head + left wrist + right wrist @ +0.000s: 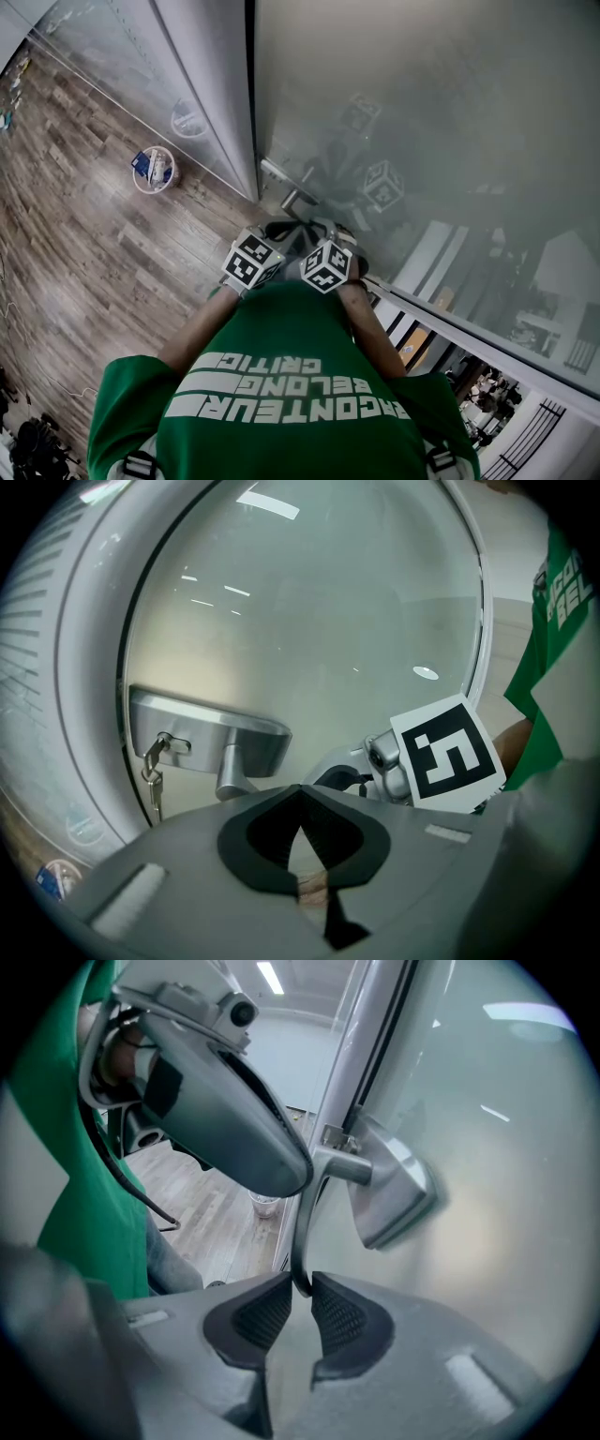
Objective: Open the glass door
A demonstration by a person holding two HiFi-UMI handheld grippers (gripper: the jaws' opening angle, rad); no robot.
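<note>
The frosted glass door [431, 112] stands in front of me, with its metal lever handle [292, 195] near the door's edge. In the right gripper view my right gripper [297, 1283] is shut on the lower end of the lever [307, 1213], below the handle plate [389, 1194]. My left gripper [300, 797] is shut with nothing between its pads; it hovers just below the handle plate [206, 728], where a key [153, 766] hangs in the lock. In the head view both marker cubes, left [252, 260] and right [326, 265], sit side by side under the handle.
A grey door frame post [220, 103] borders the door on the left. A white waste basket [153, 171] stands on the wooden floor [84, 244] beside it. A railing [469, 342] and a lower level show through the glass at the right.
</note>
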